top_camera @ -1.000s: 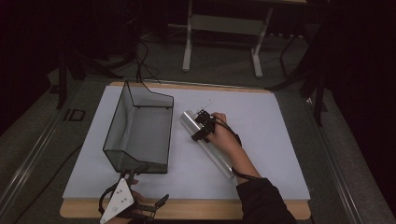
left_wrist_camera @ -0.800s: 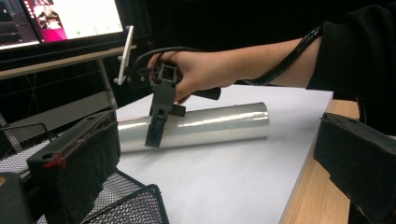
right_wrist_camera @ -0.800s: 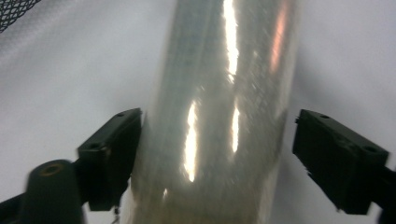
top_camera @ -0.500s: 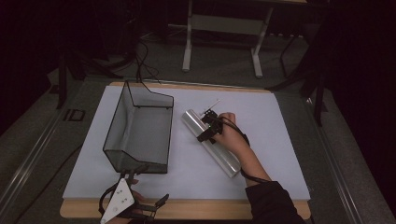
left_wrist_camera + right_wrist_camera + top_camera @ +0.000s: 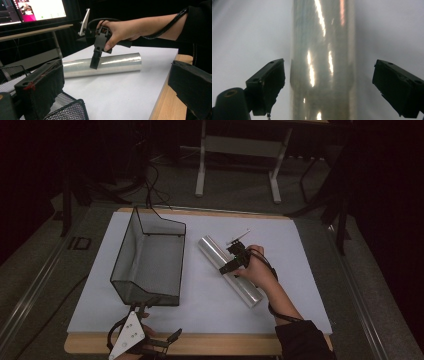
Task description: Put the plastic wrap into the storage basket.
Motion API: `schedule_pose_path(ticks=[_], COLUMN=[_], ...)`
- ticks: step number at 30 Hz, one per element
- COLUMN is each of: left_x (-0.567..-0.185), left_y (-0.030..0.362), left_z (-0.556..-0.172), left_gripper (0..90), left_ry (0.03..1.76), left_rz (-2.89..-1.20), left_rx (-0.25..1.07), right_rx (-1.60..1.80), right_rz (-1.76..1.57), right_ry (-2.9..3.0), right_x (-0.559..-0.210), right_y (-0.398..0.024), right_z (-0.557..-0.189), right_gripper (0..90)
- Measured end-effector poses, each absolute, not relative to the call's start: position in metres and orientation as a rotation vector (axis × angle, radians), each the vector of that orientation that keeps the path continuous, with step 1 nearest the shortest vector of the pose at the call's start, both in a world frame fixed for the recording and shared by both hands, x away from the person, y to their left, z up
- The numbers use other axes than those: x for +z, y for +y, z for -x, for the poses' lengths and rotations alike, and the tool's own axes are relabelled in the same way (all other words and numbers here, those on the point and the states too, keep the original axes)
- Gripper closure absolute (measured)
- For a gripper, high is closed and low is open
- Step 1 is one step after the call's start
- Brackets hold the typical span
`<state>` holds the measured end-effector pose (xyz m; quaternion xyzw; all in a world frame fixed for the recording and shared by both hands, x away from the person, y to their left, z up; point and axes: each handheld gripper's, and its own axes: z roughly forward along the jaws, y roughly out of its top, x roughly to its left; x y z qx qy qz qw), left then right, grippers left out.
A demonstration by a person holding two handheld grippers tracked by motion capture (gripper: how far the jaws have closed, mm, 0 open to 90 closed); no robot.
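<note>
Black mesh basket (image 5: pixel 150 262) stands at left, left gripper (image 5: pixel 150 347) spread near its front corner. Beside it the shiny roll (image 5: pixel 230 270) lies on the white mat; the right gripper (image 5: pixel 234 261) has just opened over it, jaws straddling without pinching, likely re-gripping.

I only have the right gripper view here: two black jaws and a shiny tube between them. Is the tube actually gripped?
Observer: No. In the left gripper view the right gripper hangs over the silver roll with its jaws spread; they have just been opening and the pads are off it.
Operator: Where does the roll lie?
Observer: Flat on the white mat, slanting, right of a black wire mesh basket.
Operator: And the other hand?
Observer: The left gripper sits at the table's near edge, just in front of the basket, jaws open and holding nothing.
</note>
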<state>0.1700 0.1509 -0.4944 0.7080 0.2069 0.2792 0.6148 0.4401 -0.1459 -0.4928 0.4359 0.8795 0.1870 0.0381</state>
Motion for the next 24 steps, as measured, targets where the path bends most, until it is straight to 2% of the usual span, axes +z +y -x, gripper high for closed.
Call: schedule_pose_path(ticks=[8,14,17,24], left_x=[-0.496,-0.497,-0.497,-0.497], left_y=[0.15,0.149,0.149,0.15], left_z=[-0.171,-0.171,-0.171,-0.172], left_gripper=[1.2,1.2,1.2,1.2], left_ry=[0.478,0.474,0.47,0.477], left_rz=[-1.637,-1.645,-1.65,-1.644], left_rx=[0.63,0.622,0.624,0.623], right_rx=[0.471,0.348,0.306,0.257], right_rz=[-1.323,-1.278,-1.296,-1.364], right_ry=[2.727,2.716,2.72,2.669], right_x=[-0.512,-0.512,-0.509,-0.508], right_y=[-0.136,-0.125,-0.12,-0.116], right_z=[-0.445,-0.447,-0.446,-0.444], right_gripper=[18.4,23.1,31.9,32.3])
